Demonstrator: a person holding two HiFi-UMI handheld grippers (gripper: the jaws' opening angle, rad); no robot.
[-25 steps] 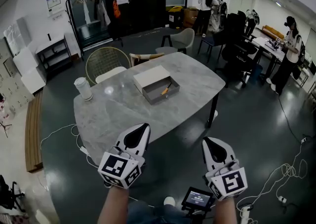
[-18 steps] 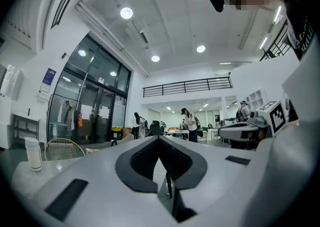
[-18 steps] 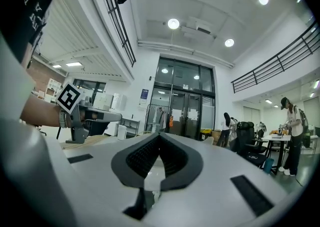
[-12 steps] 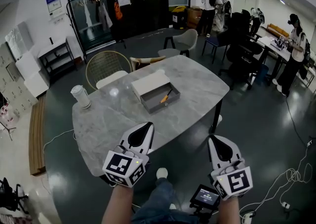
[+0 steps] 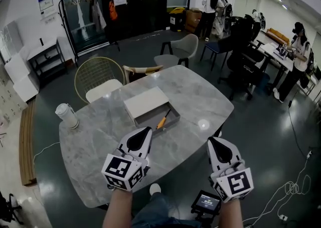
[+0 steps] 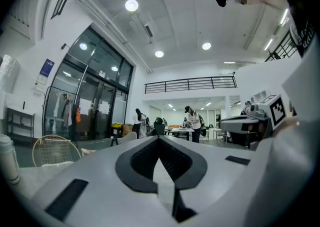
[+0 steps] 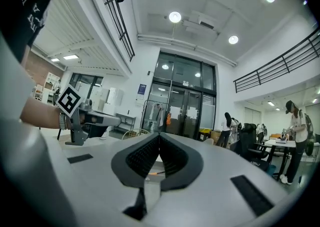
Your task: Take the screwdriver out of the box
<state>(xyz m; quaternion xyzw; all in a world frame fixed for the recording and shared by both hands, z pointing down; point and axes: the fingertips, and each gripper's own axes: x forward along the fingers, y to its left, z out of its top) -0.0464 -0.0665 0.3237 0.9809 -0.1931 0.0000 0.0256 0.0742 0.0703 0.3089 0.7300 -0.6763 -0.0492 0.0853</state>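
Observation:
An open grey box (image 5: 156, 115) lies in the middle of the marble table (image 5: 100, 141), with its white lid (image 5: 145, 101) resting over its far part. Inside it lies a screwdriver (image 5: 161, 121) with an orange handle. My left gripper (image 5: 148, 129) hangs shut over the table's near part, just short of the box. Off the table's near right edge, my right gripper (image 5: 211, 140) is shut and holds nothing. The right gripper view shows the screwdriver (image 7: 152, 173) as an orange streak behind the closed jaws.
A white lidded cup (image 5: 66, 116) stands at the table's left end. A wire chair (image 5: 98, 74) and a grey chair (image 5: 181, 51) stand at the far side. People work at desks (image 5: 281, 51) to the right. A small screen device (image 5: 206, 203) hangs near my right arm.
The table and box have come nearer and lower in the head view. Both grippers stay shut; the left one now reaches over the tabletop near the box.

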